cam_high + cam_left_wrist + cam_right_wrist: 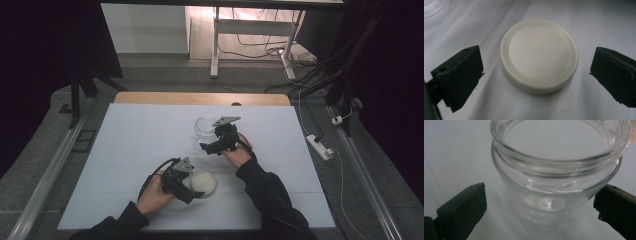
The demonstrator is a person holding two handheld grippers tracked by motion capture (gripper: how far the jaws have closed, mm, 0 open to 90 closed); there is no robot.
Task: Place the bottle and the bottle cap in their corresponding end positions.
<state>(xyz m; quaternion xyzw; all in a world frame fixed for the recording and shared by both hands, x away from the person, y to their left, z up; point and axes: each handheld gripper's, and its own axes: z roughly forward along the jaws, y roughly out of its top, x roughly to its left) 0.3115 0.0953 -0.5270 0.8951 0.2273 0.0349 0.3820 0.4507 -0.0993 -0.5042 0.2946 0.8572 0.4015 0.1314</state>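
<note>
A cream round lid (204, 182) (539, 55) lies flat on the white table sheet (140, 145) near the front. My left gripper (192, 192) (536, 75) stands open around it, one jaw at each side with a gap to the rim. A clear, empty glass jar (205, 127) (556, 170) stands upright at mid-table, with no lid on it. My right gripper (210, 145) (541, 205) is open, its jaws at either side of the jar's lower body, apart from the glass.
The wooden far table edge (200, 98) borders the sheet. Beyond it stand a white metal frame (250, 35) and floor cables. A power strip (320, 146) lies on the floor at the right. Open sheet stretches to the left.
</note>
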